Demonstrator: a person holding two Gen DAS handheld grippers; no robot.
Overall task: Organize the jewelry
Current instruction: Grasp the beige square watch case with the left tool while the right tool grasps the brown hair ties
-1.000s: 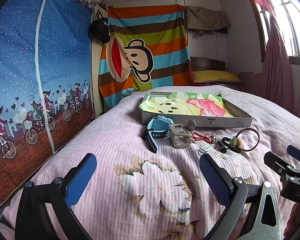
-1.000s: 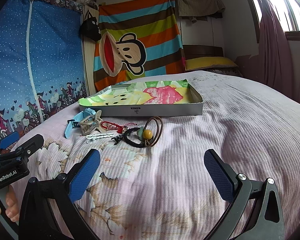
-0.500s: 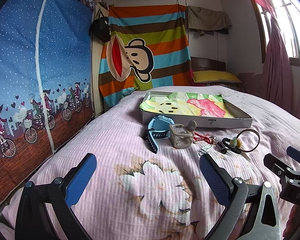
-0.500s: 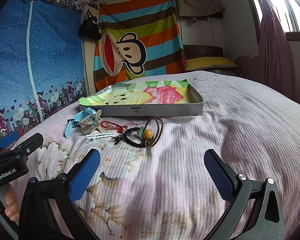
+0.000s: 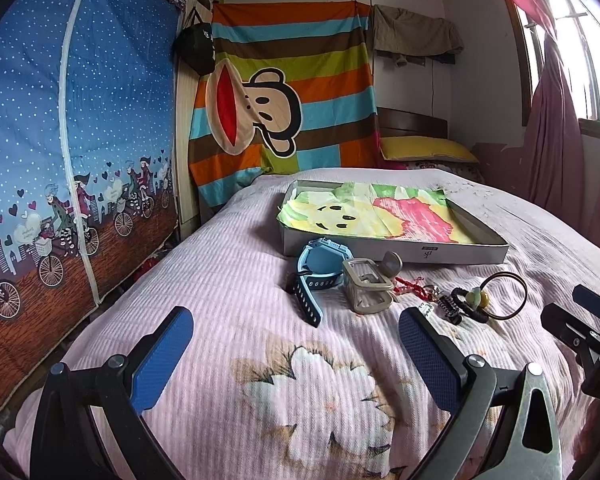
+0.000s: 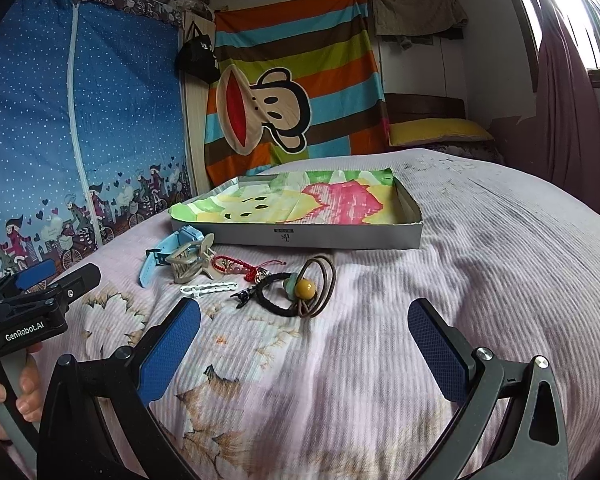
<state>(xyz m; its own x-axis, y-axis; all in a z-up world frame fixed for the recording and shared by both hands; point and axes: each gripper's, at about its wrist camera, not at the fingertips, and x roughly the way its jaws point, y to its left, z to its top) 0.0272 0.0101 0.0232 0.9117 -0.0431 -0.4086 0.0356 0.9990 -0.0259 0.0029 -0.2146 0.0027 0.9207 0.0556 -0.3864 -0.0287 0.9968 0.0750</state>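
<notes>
Small accessories lie in a row on the pink bedspread: a blue watch (image 5: 318,270) (image 6: 168,250), a beige hair claw (image 5: 370,286) (image 6: 190,262), a red cord bracelet (image 6: 236,265), a white hair clip (image 6: 208,289), a black hair tie with beads (image 6: 290,294) and brown hair ties (image 5: 504,294) (image 6: 320,284). Behind them sits a shallow grey box (image 5: 452,254) (image 6: 300,236) lined with colourful paper. My left gripper (image 5: 296,356) hovers open short of the watch. My right gripper (image 6: 304,348) hovers open just short of the hair ties. Neither holds anything.
A blue zippered wardrobe (image 5: 68,128) stands along the bed's left side. A striped monkey cloth (image 5: 284,92) hangs at the back, a yellow pillow (image 5: 424,148) at the headboard. Pink curtains (image 5: 556,136) hang on the right. A hand (image 6: 8,392) grips the left tool's handle.
Almost nothing differs: both grippers stay open and hover in nearly the same places, with only a slight drift of the views. The items on the bed have not moved.
</notes>
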